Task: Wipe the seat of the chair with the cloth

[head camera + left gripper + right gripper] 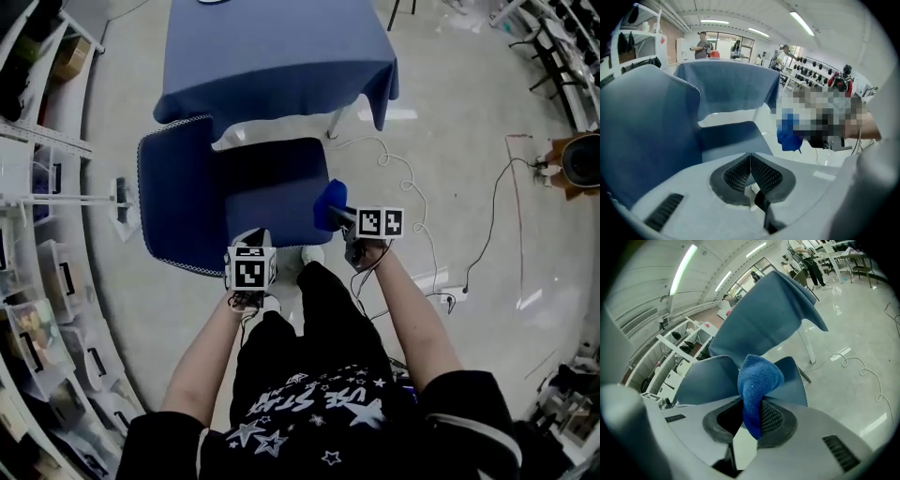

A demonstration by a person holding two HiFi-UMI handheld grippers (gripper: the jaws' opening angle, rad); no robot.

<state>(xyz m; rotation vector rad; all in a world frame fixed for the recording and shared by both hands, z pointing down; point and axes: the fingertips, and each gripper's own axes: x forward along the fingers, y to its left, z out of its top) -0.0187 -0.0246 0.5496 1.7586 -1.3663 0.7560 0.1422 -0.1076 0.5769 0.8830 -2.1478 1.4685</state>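
Right gripper [751,420], jaws clamped on the blue cloth [757,380], at the seat's [267,192] near right corner; left gripper [751,174], jaws together, empty, by its near edge. I should press the cloth flat and sweep edge to edge.

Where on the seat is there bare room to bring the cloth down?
The whole seat is bare, from the backrest on its left to its right edge, where the right gripper holds the cloth. Its near edge is crowded: the left gripper, shut and empty, hangs there. The table borders the far side.
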